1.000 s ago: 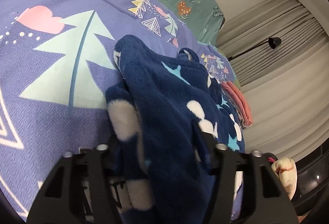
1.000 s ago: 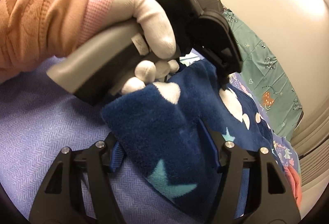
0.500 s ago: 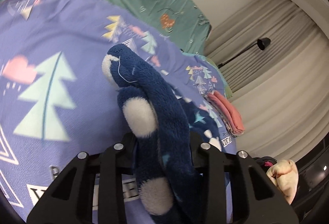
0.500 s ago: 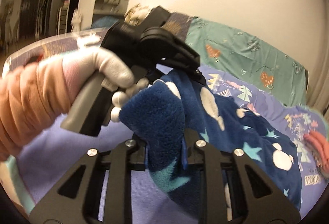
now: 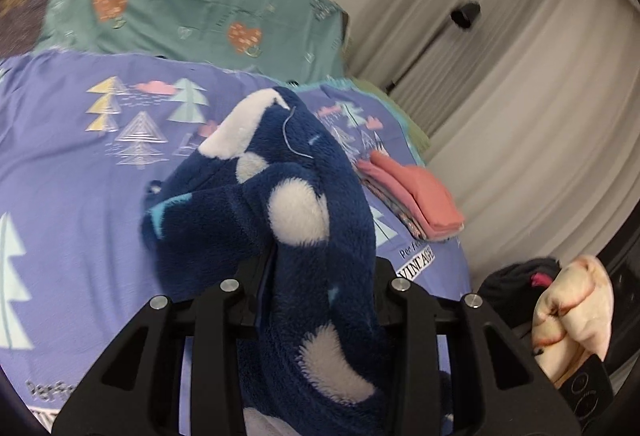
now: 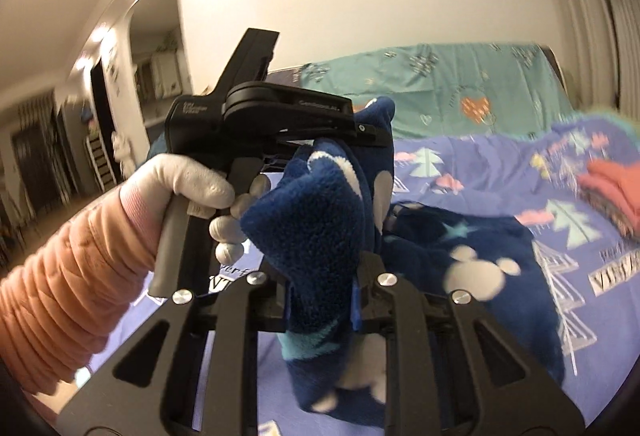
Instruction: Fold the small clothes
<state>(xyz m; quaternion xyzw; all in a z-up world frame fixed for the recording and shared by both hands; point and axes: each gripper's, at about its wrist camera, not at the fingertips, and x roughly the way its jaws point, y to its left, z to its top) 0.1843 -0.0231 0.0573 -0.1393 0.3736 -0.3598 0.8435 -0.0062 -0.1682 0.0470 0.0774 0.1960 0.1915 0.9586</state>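
Note:
A dark blue fleece garment [image 5: 296, 220] with white blobs and teal stars is lifted off the purple bedspread [image 5: 80, 171]. My left gripper [image 5: 316, 276] is shut on a bunched edge of it. My right gripper [image 6: 320, 276] is shut on another edge of the same garment [image 6: 316, 232], and the rest hangs down onto the bed [image 6: 476, 268]. In the right wrist view the left gripper [image 6: 280, 115] shows close ahead, held by a white-gloved hand [image 6: 192, 183] in a peach sleeve.
A folded pink and patterned pile [image 5: 416, 195] lies at the bed's far right, also in the right wrist view [image 6: 616, 187]. A teal sheet [image 5: 180, 11] covers the head end. Curtains [image 5: 520, 95] and a lamp [image 5: 466, 13] stand to the right. A cream plush [image 5: 572, 312] sits at the lower right.
Both grippers have closed on the fleece garment and raised it off the bed. Both views have tilted up toward the wall and curtains.

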